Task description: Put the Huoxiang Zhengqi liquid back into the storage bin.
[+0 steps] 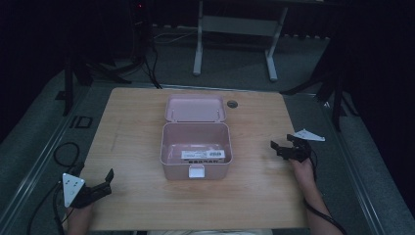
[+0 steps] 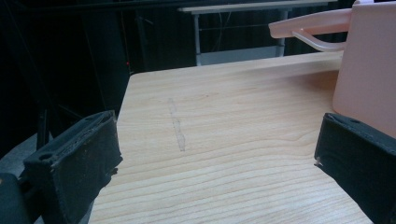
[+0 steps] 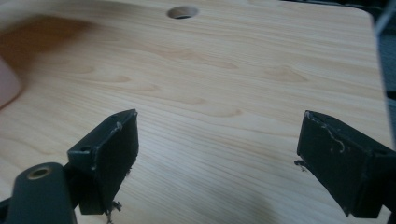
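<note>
Both tools — left (image 1: pixel 108 178), right (image 1: pixel 283 145) — gape wide, empty, over pale wooden table (image 1: pixel 132 132); dark room — grey floor (image 1: pixel 235 61).

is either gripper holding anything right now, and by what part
Nothing is held. The left gripper and right gripper are both open over bare table, either side of the open pink box.
</note>
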A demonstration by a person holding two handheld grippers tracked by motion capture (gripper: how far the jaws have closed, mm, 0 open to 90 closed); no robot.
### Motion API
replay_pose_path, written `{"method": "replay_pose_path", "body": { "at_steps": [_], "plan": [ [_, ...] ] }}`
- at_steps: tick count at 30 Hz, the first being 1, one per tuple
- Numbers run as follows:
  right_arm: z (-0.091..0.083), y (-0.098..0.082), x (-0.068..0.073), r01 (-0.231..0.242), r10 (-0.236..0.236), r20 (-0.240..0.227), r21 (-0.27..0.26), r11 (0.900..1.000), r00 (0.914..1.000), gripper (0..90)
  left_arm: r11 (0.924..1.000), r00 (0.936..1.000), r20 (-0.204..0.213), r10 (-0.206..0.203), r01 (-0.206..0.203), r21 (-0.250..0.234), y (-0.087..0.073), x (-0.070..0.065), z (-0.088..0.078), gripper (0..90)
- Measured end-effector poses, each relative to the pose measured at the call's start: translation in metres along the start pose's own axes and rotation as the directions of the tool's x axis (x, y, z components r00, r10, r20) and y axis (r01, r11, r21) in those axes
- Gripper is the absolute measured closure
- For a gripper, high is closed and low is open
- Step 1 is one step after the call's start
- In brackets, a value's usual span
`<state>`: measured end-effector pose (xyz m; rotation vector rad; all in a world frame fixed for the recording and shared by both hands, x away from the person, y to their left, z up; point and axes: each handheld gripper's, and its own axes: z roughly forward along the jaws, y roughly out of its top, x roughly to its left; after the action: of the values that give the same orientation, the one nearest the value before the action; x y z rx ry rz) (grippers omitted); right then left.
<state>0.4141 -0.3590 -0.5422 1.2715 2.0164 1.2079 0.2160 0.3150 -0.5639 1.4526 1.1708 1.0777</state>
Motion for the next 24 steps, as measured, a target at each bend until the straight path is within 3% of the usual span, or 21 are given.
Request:
{"method": "replay_pose_path", "body": {
  "at_steps": [7,10,16,24],
  "plan": [
    [-0.006,-0.004,-0.011,-0.058,0.058,0.007,-0.03,0.998,0.9983,12.8,1.0,1.0,-0.001,0.0,0.0,0.001,0.0,0.0,0.0,0.3],
    [-0.006,-0.005,-0.015,-0.069,0.069,0.009,-0.019,0.997,0.9975,12.8,1.0,1.0,-0.001,-0.001,0.001,0.0,0.0,0.0,0.0,0.3],
    [-0.007,-0.008,-0.024,-0.158,0.158,-0.017,-0.044,0.986,0.9873,12.6,1.0,1.0,-0.001,0.0,0.0,0.0,0.0,0.0,0.0,0.2],
    [-0.006,-0.011,-0.03,-0.207,0.205,-0.042,-0.049,0.977,0.9778,13.4,1.0,1.0,0.0,-0.002,0.002,0.0,0.0,0.001,0.0,0.2]
  ]
}}
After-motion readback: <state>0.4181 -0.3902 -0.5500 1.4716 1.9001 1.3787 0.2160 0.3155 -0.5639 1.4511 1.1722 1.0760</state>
